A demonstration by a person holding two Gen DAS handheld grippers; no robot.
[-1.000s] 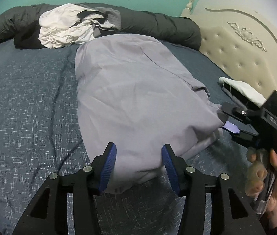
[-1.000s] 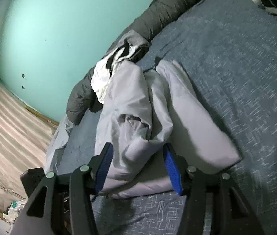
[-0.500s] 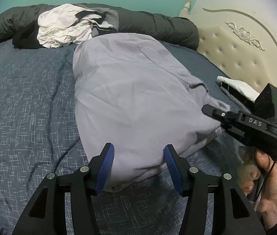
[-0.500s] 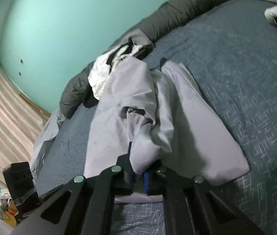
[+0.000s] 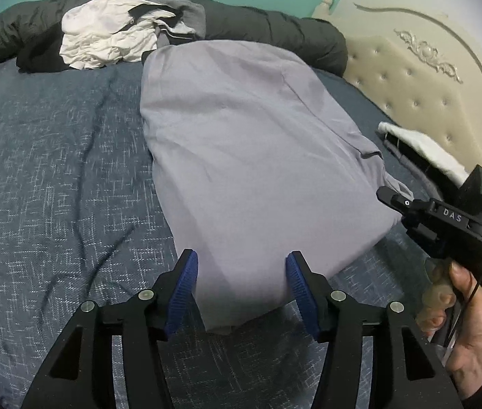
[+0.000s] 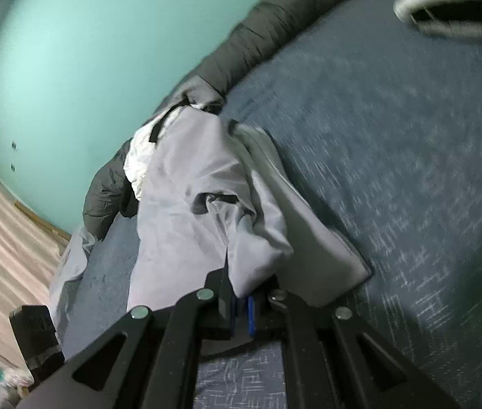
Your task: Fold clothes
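At the near edge of the bed (image 5: 53, 177), the left gripper (image 5: 241, 293) has its fingers spread on both sides of the near corner of the grey garment (image 5: 241, 156), without closing on it. At the garment's right side, the right gripper (image 6: 242, 310) has its fingers pressed together, pinching a fold of the cloth. The garment lies flat along the middle of the bed. Behind it, at the far edge, a white crumpled garment (image 5: 104, 41) rests on a dark rolled duvet (image 5: 275, 34). A cream headboard (image 5: 428, 78) stands at the far right corner.
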